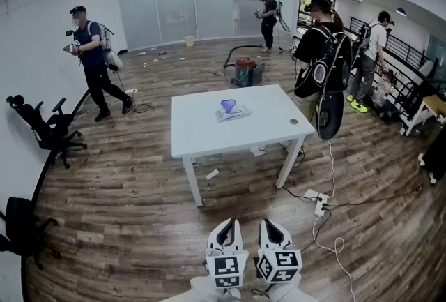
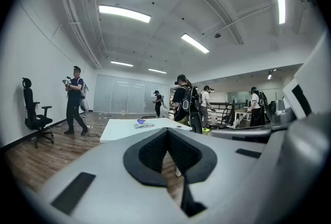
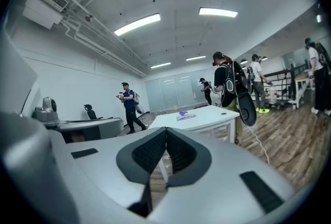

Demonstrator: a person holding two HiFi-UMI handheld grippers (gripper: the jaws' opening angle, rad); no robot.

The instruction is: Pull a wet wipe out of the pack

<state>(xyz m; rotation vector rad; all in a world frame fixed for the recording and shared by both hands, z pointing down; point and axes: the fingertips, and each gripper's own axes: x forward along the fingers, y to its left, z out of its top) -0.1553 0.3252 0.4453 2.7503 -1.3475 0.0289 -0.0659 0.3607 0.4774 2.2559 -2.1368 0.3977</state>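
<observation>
A flat wet wipe pack (image 1: 232, 111) lies near the middle of the white table (image 1: 202, 133), and a purple wipe stands up from its top. The pack is far ahead of both grippers. It shows small in the left gripper view (image 2: 143, 124) and in the right gripper view (image 3: 184, 115). My left gripper (image 1: 226, 227) and right gripper (image 1: 273, 227) hang side by side at the bottom of the head view, over the wooden floor and well short of the table. In both gripper views the jaws meet at the tips, with nothing between them: left gripper (image 2: 166, 132), right gripper (image 3: 166, 130).
A person with a black backpack (image 1: 320, 56) stands at the table's right corner. Others stand at the left (image 1: 90, 56) and at the back. Office chairs (image 1: 42, 126) line the left wall. A power strip with a cable (image 1: 317, 199) lies right of the table, and a small dark disc (image 1: 293, 121) sits on it.
</observation>
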